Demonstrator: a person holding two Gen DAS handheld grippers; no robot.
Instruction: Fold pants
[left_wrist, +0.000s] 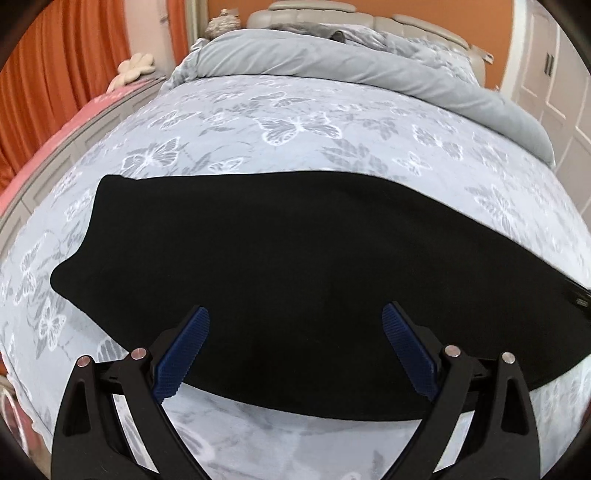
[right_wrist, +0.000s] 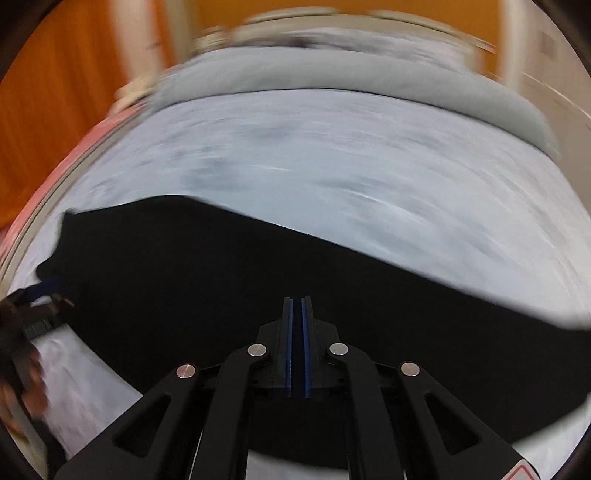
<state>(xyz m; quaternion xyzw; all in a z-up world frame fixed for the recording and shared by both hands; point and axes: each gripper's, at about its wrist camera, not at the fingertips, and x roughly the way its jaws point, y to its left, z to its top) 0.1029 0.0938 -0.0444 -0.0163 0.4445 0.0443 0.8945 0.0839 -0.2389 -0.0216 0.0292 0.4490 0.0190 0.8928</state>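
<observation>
Black pants (left_wrist: 295, 258) lie flat and stretched sideways across the butterfly-print bed sheet (left_wrist: 295, 122). My left gripper (left_wrist: 295, 314) hangs open over the pants' near edge, its blue pads (left_wrist: 184, 354) wide apart with nothing between them. In the blurred right wrist view the same pants (right_wrist: 221, 277) fill the lower half. My right gripper (right_wrist: 296, 301) sits above them with its jaws almost together, only a thin slit showing, and no cloth visibly pinched. The left gripper (right_wrist: 48, 291) shows at the far left edge of that view, by the pants' end.
A crumpled grey duvet (left_wrist: 332, 62) lies at the head of the bed below a padded headboard (left_wrist: 351, 14). Orange curtains (left_wrist: 55, 74) and a pink-topped ledge (left_wrist: 55, 140) run along the left. White cabinet doors (left_wrist: 554, 92) stand at the right. A person's hand (right_wrist: 33, 387) holds the left gripper.
</observation>
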